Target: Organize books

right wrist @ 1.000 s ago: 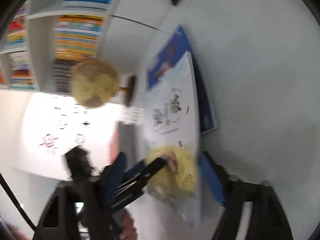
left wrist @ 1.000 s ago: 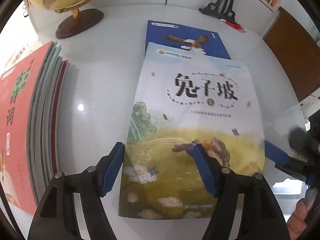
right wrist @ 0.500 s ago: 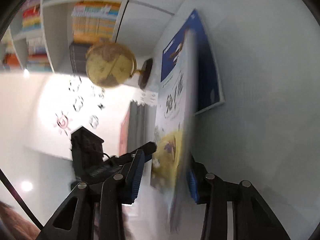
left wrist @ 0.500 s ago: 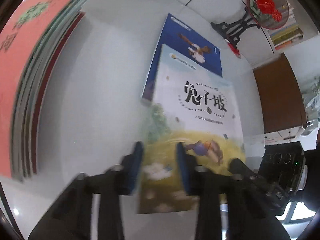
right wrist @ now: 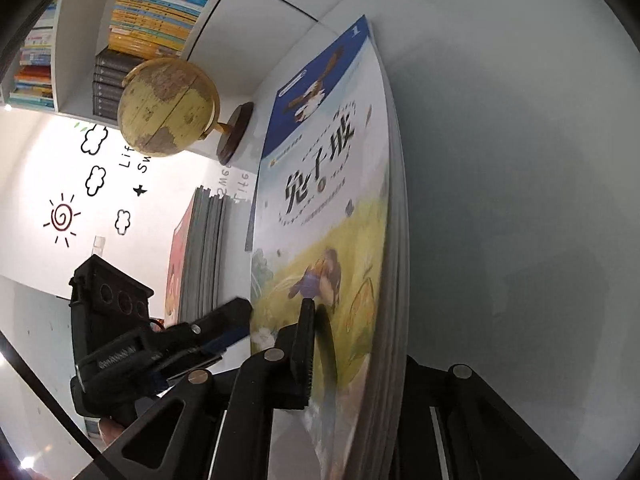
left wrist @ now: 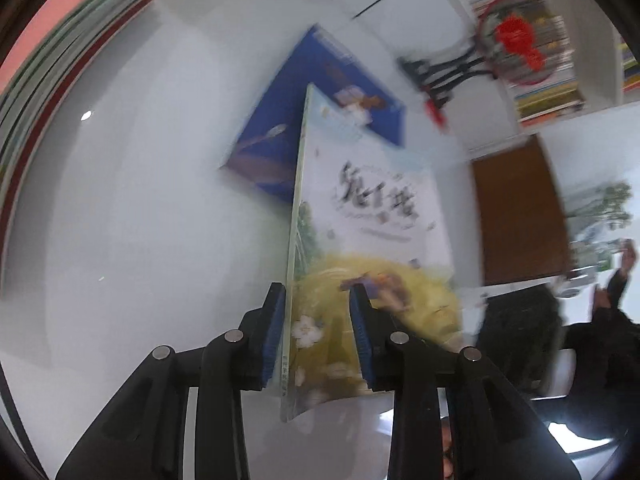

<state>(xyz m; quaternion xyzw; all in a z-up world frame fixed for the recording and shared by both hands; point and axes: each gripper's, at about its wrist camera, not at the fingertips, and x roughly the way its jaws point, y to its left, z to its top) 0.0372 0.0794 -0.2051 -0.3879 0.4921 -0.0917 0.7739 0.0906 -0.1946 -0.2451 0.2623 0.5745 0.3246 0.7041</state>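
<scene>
White and glossy, the desk (left wrist: 120, 240) carries a blue-covered book (left wrist: 280, 152) lying flat, a stack of books (right wrist: 204, 252) with a red cover at one side, and a globe (right wrist: 168, 108) on a wooden foot; shelves of books (right wrist: 156, 4) fill the background.

The picture book (right wrist: 332, 220) with the meadow cover is held up on edge above the desk, partly in front of the blue book. The right tongs (right wrist: 352, 344) are pressed together on its lower corner, the cover pinched against the page block. The left tongs (left wrist: 316, 336) straddle the spine-side edge of the same book (left wrist: 360, 240); their jaws are opening, one pad lying against the back while the other stands clear of the cover, so no firm grip is shown there.

Judged from this, the book is carried mainly by one corner pinch. The thin volume could sag, swing or slip out if it is moved quickly, and its free corner could catch the blue book underneath. A bent cover is also possible, since the lower edge already curls.

On the cover, "兔子坡" is readable, with a small circled "1" beneath. A "1" is printed on the blue book's corner. Wall lettering beside the globe is cut off, beginning "Li" and "Sw".
</scene>
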